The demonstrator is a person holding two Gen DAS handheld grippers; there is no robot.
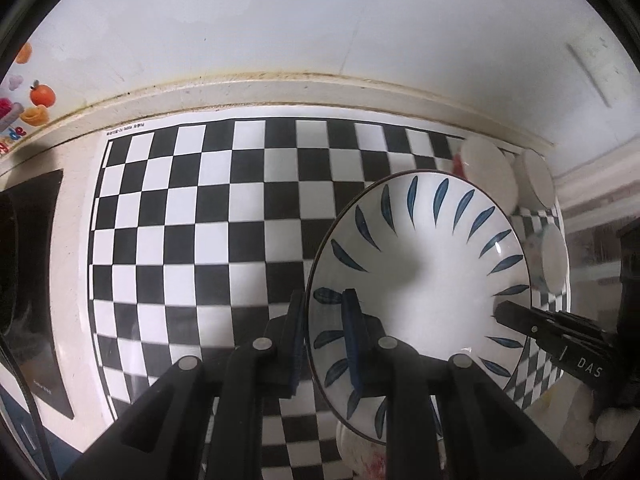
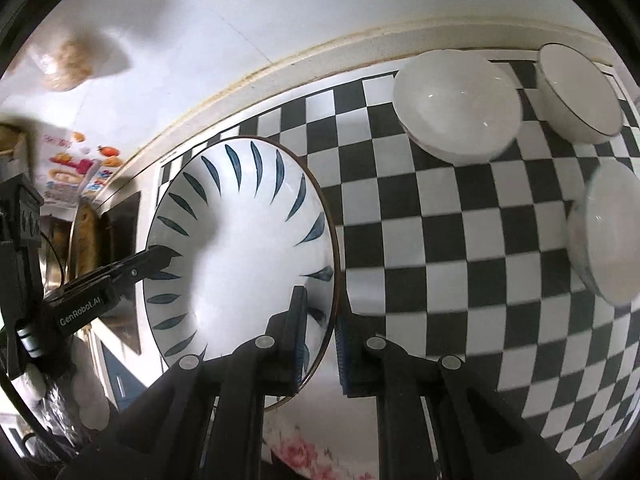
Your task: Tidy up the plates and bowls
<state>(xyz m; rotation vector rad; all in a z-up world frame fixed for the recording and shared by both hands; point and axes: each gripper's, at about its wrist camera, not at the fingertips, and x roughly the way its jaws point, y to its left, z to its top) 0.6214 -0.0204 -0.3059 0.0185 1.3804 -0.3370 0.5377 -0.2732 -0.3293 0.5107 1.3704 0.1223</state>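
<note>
Since both grippers pinch opposite rims, plate (image 1: 420,280) hangs level above checkered tabletop (image 1: 200,220): left gripper (image 1: 324,344) & right gripper (image 2: 322,344) jaws narrow, clamped on it, w/ bowls (image 2: 456,108) nearby.

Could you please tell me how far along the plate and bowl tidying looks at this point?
Nothing looks sorted yet. In hand: the leaf-patterned plate, pinched at opposite rims by the left gripper and right gripper, above the checkered mat. Left: three white bowls sit separately on the mat, unstacked, and a floral dish lies under the plate.
</note>
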